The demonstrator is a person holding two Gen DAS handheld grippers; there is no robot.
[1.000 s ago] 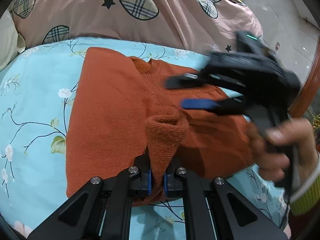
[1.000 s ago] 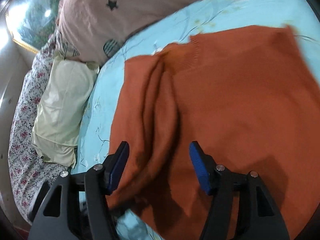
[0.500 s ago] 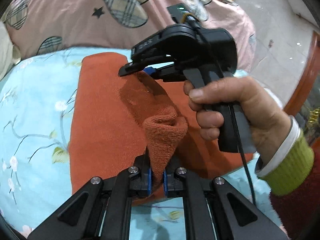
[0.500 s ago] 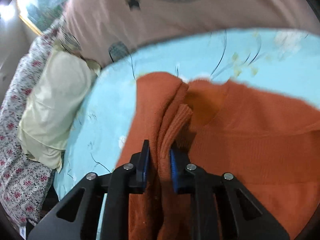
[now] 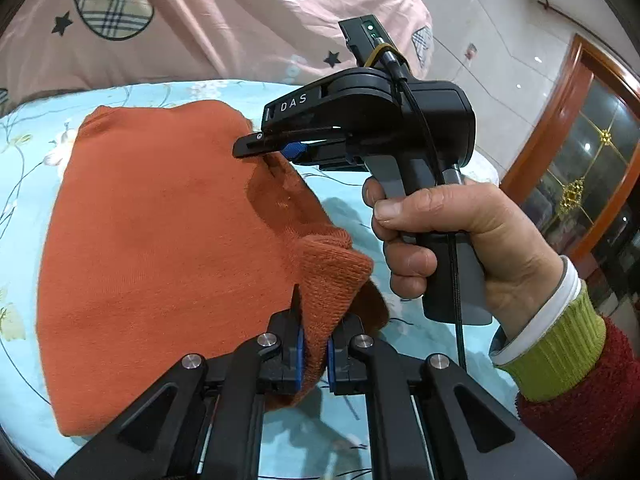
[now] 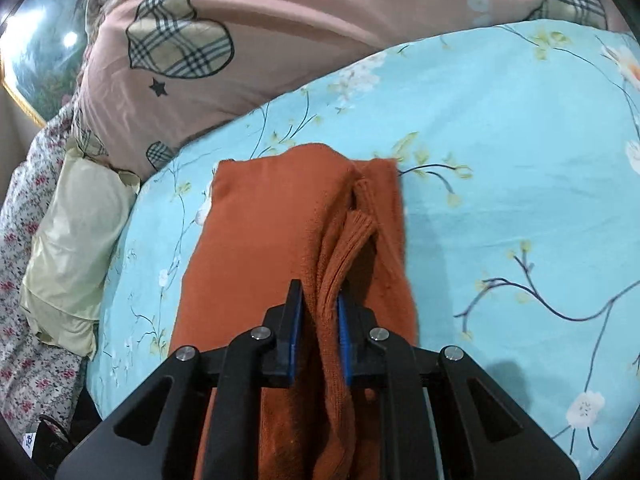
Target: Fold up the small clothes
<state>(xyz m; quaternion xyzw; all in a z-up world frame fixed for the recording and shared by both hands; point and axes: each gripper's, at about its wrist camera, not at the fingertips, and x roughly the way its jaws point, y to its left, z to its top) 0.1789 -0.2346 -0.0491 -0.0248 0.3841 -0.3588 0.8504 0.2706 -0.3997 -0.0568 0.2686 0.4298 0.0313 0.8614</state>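
An orange knit sweater [image 5: 160,240] lies on the light-blue floral bedsheet [image 5: 24,168], folded into a narrow strip. My left gripper [image 5: 314,354] is shut on a bunched ribbed edge of the sweater at its near end. My right gripper [image 5: 272,148], held in a hand, is shut on the sweater's far edge and shows in the left wrist view. In the right wrist view the right gripper [image 6: 318,340] pinches stacked layers of the sweater [image 6: 260,240], whose right part is lifted and draped over the rest.
A pink quilt [image 6: 280,40] with plaid hearts is heaped at the back of the bed. A pale yellow pillow [image 6: 72,240] and floral bedding [image 6: 24,320] lie at the left. A wooden glass door [image 5: 580,160] and tiled floor are to the right.
The right gripper came in open, closed on the sweater's far edge, and both grippers have carried the right side over to the left, uncovering blue sheet on the right.
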